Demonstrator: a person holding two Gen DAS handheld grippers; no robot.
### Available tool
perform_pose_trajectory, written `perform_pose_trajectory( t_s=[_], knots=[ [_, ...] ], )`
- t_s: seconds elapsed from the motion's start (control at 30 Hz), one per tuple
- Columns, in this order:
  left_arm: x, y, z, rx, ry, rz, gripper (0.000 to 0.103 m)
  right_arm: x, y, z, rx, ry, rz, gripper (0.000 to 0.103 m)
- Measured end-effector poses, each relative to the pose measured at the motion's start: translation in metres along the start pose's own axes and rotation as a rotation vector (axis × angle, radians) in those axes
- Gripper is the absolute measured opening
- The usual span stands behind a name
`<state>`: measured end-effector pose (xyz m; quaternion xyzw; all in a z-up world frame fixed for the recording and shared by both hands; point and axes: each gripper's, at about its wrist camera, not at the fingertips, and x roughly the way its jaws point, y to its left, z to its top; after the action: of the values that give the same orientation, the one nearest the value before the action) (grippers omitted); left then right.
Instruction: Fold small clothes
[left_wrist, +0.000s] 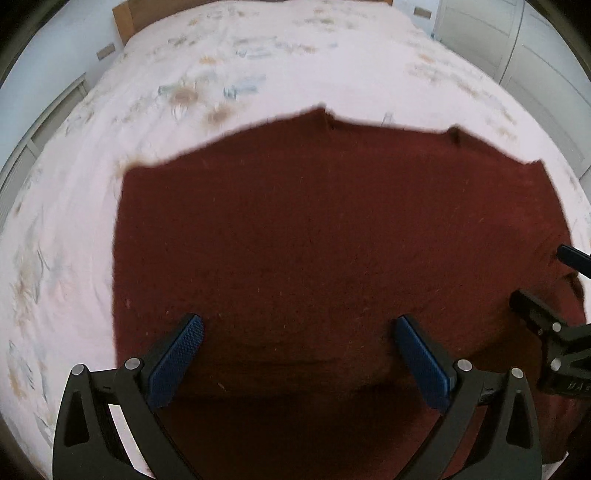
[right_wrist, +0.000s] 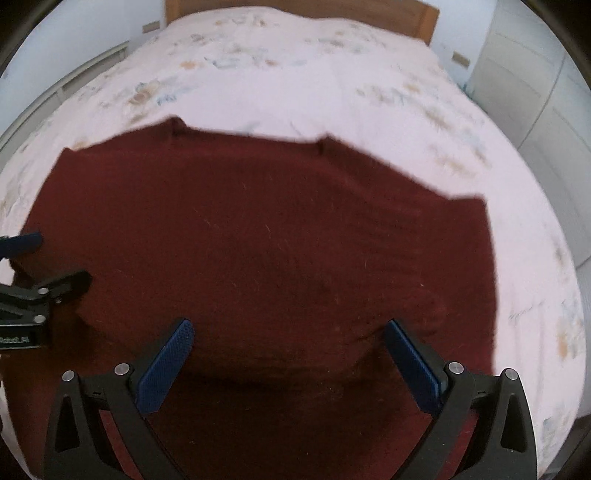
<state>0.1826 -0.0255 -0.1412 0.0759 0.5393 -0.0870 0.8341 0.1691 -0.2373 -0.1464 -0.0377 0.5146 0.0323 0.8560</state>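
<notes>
My left gripper (left_wrist: 299, 328) is right under my eye, and its blue fingers (left_wrist: 177, 362) stand wide apart with nothing between them. My right gripper (right_wrist: 290, 332) is the same, spread wide and empty. Both point down at the sweater (left_wrist: 314, 229).

The bed (left_wrist: 258, 55) is the biggest thing here. It has a pale pink cover with faded flowers. There is lots of bare cover beyond the sweater and at both sides, so I have room to move.

The dark red sweater lies on the near part of the bed, under both my grippers. It looks spread flat, and a fold line runs across it close to me. I think the near part has been laid over, and my fingers are spread because the cloth has been let go. That is only my guess.

The far edge has two little bumps, which I think is the neck. The left edge is straight and lies well in from the side of the bed. The right edge does too.

My two grippers sit side by side, near but not touching. The next fold may need a side edge, so I would go to those.
</notes>
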Motion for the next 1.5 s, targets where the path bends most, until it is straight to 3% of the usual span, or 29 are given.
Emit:
perform_pose_trajectory(
  t_s=[0.2,0.37,0.63,0.77,0.93,1.1,1.3,1.5],
  knots=[
    [0.003,0.032,-0.008,-0.035,-0.021,0.037,0.102,0.009,-0.044,-0.011,0.091,0.000,-0.004,0.103],
    [0.008,0.052,-0.015,-0.064,-0.020,-0.017,0.102,0.006,-0.074,-0.018,0.126,-0.011,-0.014,0.103],
    [0.009,0.059,-0.008,-0.078,0.031,-0.050,0.102,-0.008,-0.078,-0.018,0.146,-0.010,0.012,0.103],
    [-0.025,0.060,-0.012,-0.079,0.006,-0.053,0.102,-0.045,-0.081,-0.023,0.110,-0.054,-0.004,0.103],
    [-0.059,0.071,-0.043,-0.091,0.005,-0.071,0.102,-0.086,-0.098,-0.054,0.122,-0.067,0.014,0.103],
    [-0.083,0.069,-0.093,-0.114,0.021,-0.060,0.102,-0.097,-0.107,-0.105,0.179,-0.013,0.020,0.103],
    [-0.082,0.056,-0.138,-0.111,0.083,-0.027,0.102,-0.092,-0.117,-0.170,0.246,0.081,0.026,0.103],
    [-0.074,0.048,-0.175,-0.110,0.140,-0.042,0.102,-0.093,-0.121,-0.201,0.279,0.109,0.053,0.103]
  ],
)
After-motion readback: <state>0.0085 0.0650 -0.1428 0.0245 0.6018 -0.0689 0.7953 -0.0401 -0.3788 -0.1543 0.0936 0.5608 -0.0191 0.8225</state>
